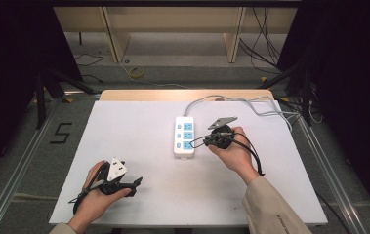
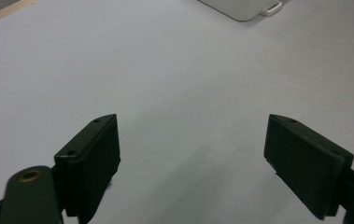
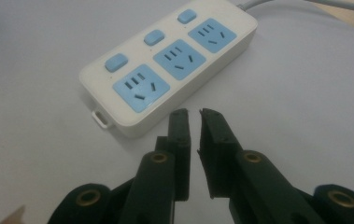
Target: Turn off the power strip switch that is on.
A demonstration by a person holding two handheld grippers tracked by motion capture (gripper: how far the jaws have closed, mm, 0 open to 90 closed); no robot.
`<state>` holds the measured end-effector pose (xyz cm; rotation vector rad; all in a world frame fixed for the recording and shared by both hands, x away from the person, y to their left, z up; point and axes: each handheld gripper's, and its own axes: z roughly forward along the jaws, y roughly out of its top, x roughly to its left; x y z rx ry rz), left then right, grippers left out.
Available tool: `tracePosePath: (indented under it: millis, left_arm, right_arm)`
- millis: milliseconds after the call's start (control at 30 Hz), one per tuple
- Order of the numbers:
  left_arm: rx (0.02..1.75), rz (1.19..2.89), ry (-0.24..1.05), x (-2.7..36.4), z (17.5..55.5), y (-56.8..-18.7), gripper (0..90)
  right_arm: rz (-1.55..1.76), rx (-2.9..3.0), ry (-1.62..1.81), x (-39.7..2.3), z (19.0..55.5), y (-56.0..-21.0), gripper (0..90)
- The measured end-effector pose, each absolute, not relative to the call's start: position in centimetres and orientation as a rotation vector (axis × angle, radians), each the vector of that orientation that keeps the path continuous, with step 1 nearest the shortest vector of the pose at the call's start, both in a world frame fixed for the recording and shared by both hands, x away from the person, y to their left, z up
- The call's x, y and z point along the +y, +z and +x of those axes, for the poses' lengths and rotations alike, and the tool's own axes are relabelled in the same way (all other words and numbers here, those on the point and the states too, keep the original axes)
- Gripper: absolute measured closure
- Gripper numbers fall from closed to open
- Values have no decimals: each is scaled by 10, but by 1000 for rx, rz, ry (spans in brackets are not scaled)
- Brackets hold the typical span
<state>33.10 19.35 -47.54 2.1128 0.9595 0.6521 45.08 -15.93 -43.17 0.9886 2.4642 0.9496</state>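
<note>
The big white counter [image 1: 138, 146] holds one power strip [image 1: 184, 136], a little toward 2 o'clock of its middle.
The right hand-held gripper [image 3: 193, 114], pinched nearly closed on nothing, sits just beside the strip and could bump it crooked; the left hand-held gripper [image 2: 191, 140] is spread wide, holding nothing, near 7 o'clock.

Readable marks — one item:

1. Numeral "5" [image 1: 61, 132] — dark strokes in a blocky, angular style, on the grey floor [image 1: 31, 161] just left of the bench [image 1: 138, 185], seen in the high view.

Small print on the person's sleeve [image 1: 276, 214] at lower right is too small to read. The power strip [image 3: 165, 70] bears no legible lettering.
</note>
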Motion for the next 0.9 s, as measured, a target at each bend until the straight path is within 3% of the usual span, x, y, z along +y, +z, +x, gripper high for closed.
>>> tracePosePath:
  millis: [333, 900]
  left_arm:
    - [961, 2114, 652, 194, 331, -476, 183]
    - [964, 2112, 650, 193, 331, -476, 183]
  right_arm:
    - [1003, 2455, 992, -171, 433, -434, 794]
    - [1007, 2405, 1066, -196, 401, -445, 594]
